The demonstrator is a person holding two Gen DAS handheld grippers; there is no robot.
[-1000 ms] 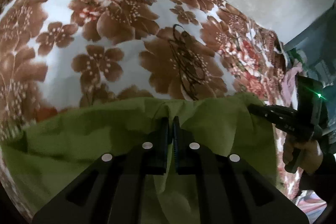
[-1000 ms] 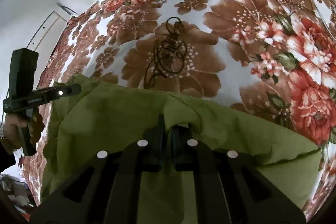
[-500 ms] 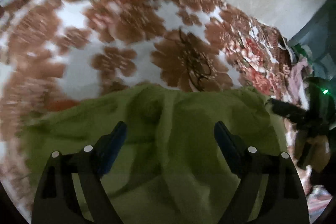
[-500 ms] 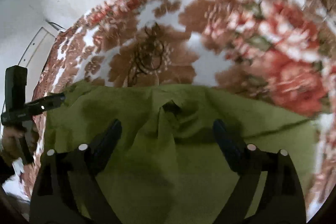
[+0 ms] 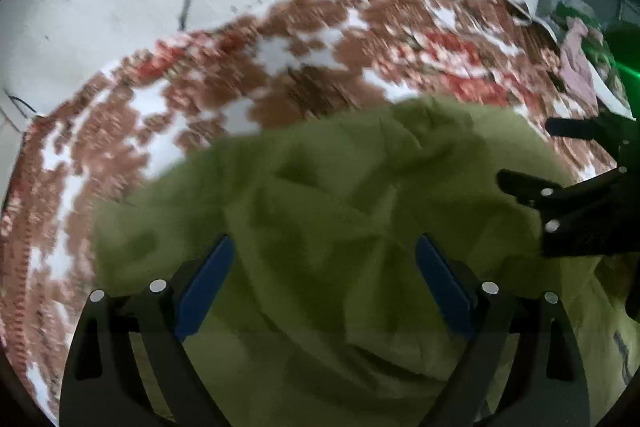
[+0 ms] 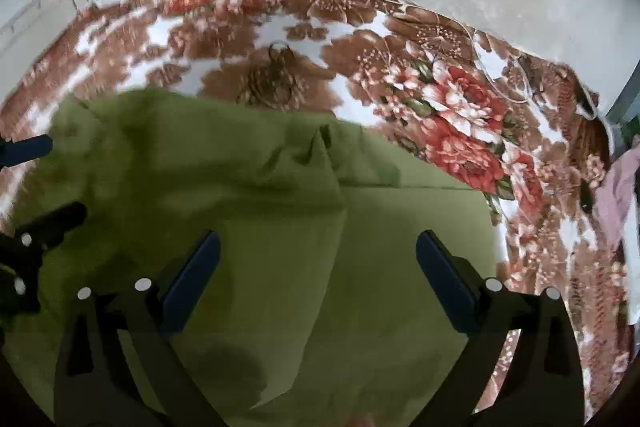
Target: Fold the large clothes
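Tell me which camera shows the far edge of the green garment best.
The right wrist view: the green garment lies sharp there, its far edge crisp against the floral blanket. The left wrist view shows the same garment blurred and rumpled, its edge smeared.

Both views are dim and soft, lit evenly from above with no hard glare. The left wrist view is heavily motion-blurred: the floral blanket [image 5: 280, 75] smears into streaks, and the green cloth [image 5: 340, 207] loses its creases to a muddy haze. A green streak of light flares at its right edge. The right wrist view is sharper on the right, where the red blooms read crisply, but blurs toward the left. Fisheye distortion bows the blanket's edge, and black vignetting closes every corner. A soft shadow darkens the cloth low in the right view.
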